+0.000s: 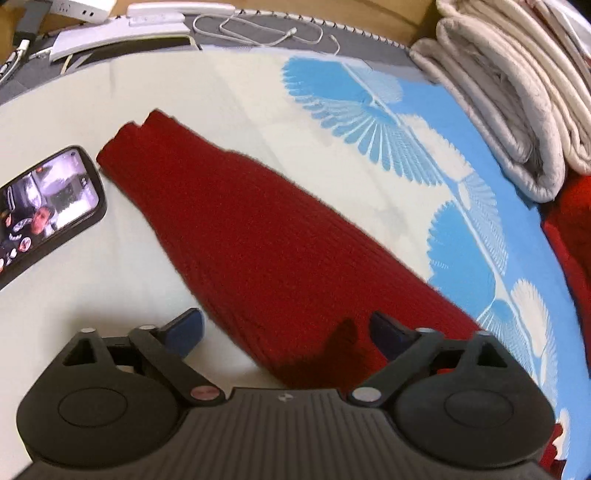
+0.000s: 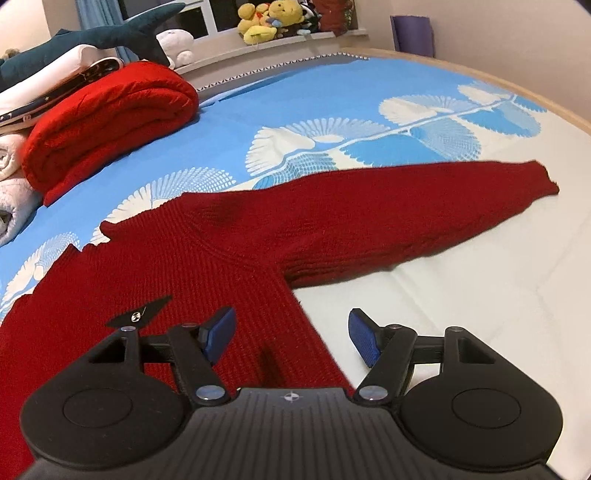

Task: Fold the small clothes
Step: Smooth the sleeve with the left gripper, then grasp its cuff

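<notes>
Left wrist view: the left gripper (image 1: 286,328) hangs over the sleeve (image 1: 236,229) of a dark red knit sweater, its jaws spread wide with nothing pinched. The sleeve runs from under the gripper up and to the left across the sheet (image 1: 229,96), ending in a cuff (image 1: 125,140) near a phone (image 1: 48,210) that lies screen-up. One blue pad (image 1: 186,328) is over bare sheet just left of the sleeve; the other is over the knit near its right edge. A pile of pale folded bedding (image 1: 517,110) lies at the far right.

Right wrist view: the right gripper (image 2: 291,338) has its jaws apart and holds nothing. The sweater (image 2: 147,266) lies flat on the bed beneath it, body to the left, one sleeve stretched out to the right. The body's edge runs between the jaws: the left pad (image 2: 219,334) is over red knit, the right one over white sheet. A folded red blanket (image 2: 107,118) lies well apart at the upper left, with plush toys (image 2: 266,20) on a ledge behind.
</notes>
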### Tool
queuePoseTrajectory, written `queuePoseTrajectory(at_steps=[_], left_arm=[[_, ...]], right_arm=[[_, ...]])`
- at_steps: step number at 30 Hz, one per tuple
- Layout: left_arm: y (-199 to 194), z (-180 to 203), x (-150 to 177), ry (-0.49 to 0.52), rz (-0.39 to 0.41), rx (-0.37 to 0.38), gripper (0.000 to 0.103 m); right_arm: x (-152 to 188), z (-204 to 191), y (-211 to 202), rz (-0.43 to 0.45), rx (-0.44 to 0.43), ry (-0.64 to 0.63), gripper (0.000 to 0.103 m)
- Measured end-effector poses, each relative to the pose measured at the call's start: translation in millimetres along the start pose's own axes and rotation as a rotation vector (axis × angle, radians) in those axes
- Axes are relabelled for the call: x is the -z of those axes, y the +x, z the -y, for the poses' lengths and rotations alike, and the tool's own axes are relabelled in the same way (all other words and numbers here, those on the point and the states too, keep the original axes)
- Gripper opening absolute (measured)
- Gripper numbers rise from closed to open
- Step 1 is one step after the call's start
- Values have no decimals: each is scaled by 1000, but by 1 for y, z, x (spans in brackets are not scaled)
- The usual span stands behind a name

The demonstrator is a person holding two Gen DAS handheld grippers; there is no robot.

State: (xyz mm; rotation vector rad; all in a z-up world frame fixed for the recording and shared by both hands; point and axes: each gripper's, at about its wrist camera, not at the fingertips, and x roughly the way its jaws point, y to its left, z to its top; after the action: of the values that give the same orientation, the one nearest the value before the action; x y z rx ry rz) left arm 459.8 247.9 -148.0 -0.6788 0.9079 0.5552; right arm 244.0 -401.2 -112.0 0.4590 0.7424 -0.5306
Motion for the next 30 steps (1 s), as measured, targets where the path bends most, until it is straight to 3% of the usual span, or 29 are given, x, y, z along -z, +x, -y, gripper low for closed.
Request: queuePoseTrajectory(at_steps=[15, 16, 17, 18, 19, 20, 25, 30], left_arm=[[9, -7, -16, -62, -40, 111, 100], [8, -9, -17, -92, -31, 103, 95], [6, -11, -17, -112, -18, 84, 77], [4, -11, -19, -106, -5, 63, 45], [4, -11, -20, -96, 1, 41, 29], [5, -13, -22, -100, -9, 39, 22], [-2, -16, -26, -143, -3, 46, 15], [-46, 19, -22, -13, 143, 78, 14]], right_arm=[[5, -17, 6, -4, -14, -20, 70], [4, -17, 6, -2, -14, -26, 70], [4, -17, 5, 1, -13, -29, 70], [3, -16, 5, 4, -11, -30, 70], [3, -16, 5, 6, -9, -30, 70], [2, -15, 5, 7, -9, -28, 70], [1, -12, 3, 11, -5, -29, 70], [-2, -9, 0, 20, -8, -19, 70]])
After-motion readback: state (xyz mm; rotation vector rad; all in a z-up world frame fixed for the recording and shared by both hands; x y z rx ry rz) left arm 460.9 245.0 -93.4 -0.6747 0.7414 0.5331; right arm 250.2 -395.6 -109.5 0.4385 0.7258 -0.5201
